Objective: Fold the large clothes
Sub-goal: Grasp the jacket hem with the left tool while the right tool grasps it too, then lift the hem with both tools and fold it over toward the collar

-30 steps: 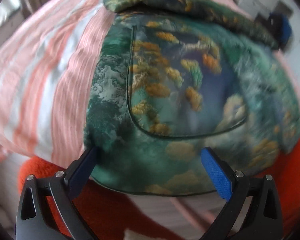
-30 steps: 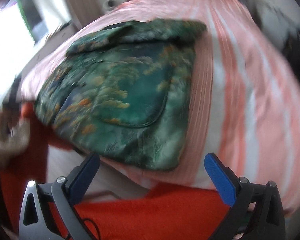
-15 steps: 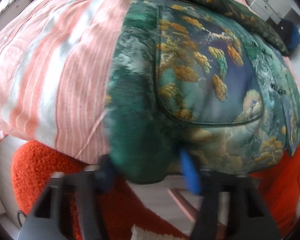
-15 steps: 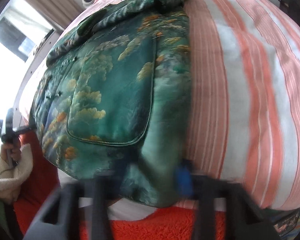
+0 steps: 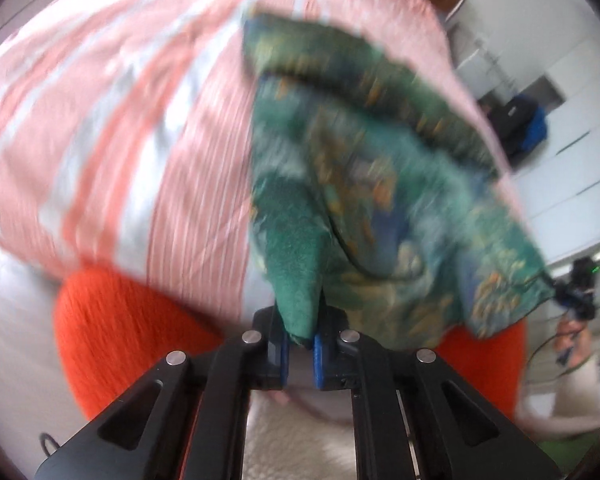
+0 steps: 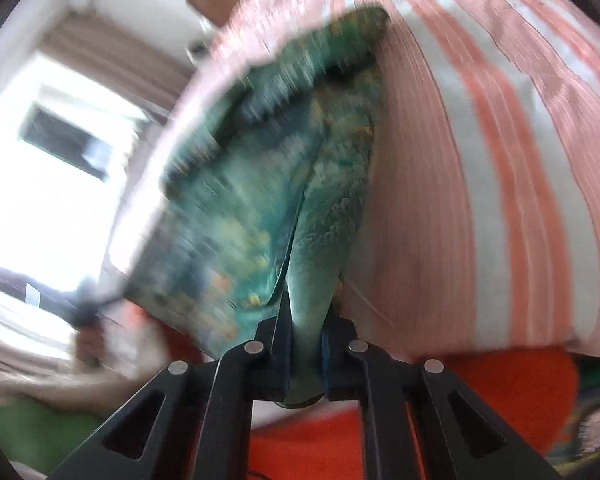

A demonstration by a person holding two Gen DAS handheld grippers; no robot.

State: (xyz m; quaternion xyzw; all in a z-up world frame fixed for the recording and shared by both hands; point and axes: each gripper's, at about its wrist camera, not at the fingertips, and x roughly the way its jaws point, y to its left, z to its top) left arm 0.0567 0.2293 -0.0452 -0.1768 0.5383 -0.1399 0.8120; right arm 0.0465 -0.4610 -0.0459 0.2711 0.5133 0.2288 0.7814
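- Our left gripper (image 5: 299, 346) has its blue-padded fingers (image 5: 280, 354) clenched on a bunched corner of the green padded jacket with its gold-and-blue landscape print (image 5: 380, 184); the cloth rises out of the pinch in a tight cone.
- Our right gripper (image 6: 306, 354) is likewise clamped on the other near corner of that jacket (image 6: 260, 200), the fabric squeezed between its fingers (image 6: 328, 344).
- The jacket's near hem hangs from both grips, while its far part lies on the bed with the pink-and-white striped cover (image 5: 120, 120). A thick band of the same fabric lies doubled across its far end.
- We judge the fold midway: the hem is gripped and raised, but carrying it over to the far end, laying it down and smoothing are left.
- Just below the bed edge sits a fuzzy orange cushion or blanket (image 5: 120, 328), and a cream fleece (image 5: 300, 440) lies under the left gripper; neither blocks the path.
- Both views are motion-blurred, so finer creases cannot be told.
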